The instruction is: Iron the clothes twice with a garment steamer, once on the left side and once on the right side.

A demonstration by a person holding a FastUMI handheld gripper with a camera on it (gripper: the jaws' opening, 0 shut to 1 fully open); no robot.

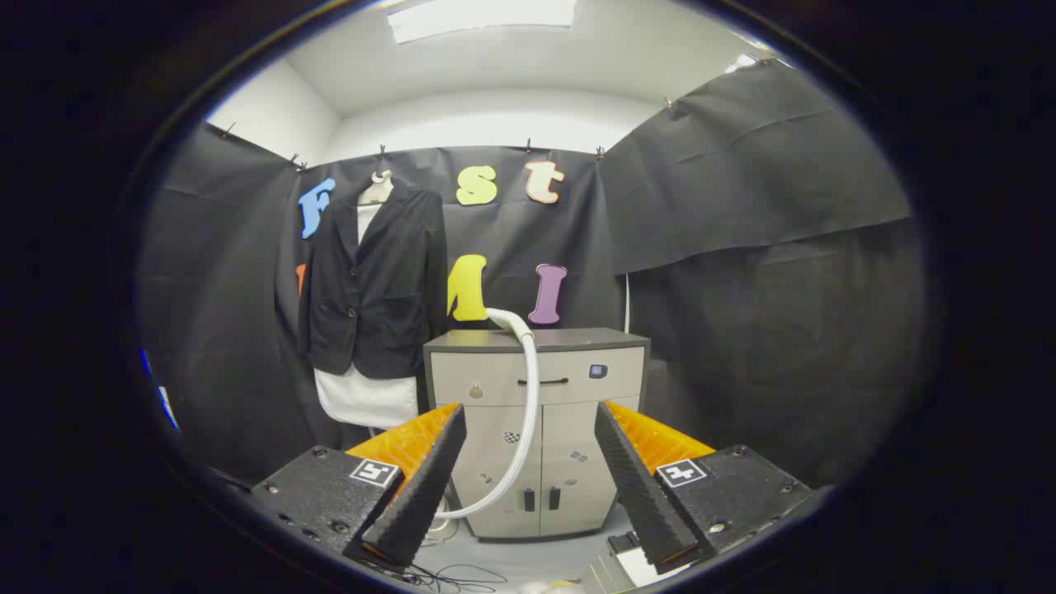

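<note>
A dark jacket [375,285] over a white garment [367,398] hangs on a mannequin against the back wall, far beyond the fingers and to the left. A white steamer hose [528,388] curves from the top of a grey cabinet [536,367] down its front, running between the two fingers in the distance. The steamer head is hidden behind the cabinet top or not visible. My gripper [530,425] is open, its fingers wide apart with nothing between them.
The cabinet has a drawer with a dark handle [543,382] and two doors below. Loose cables [450,575] lie on the floor just under the left finger. Black cloth walls close in on both sides.
</note>
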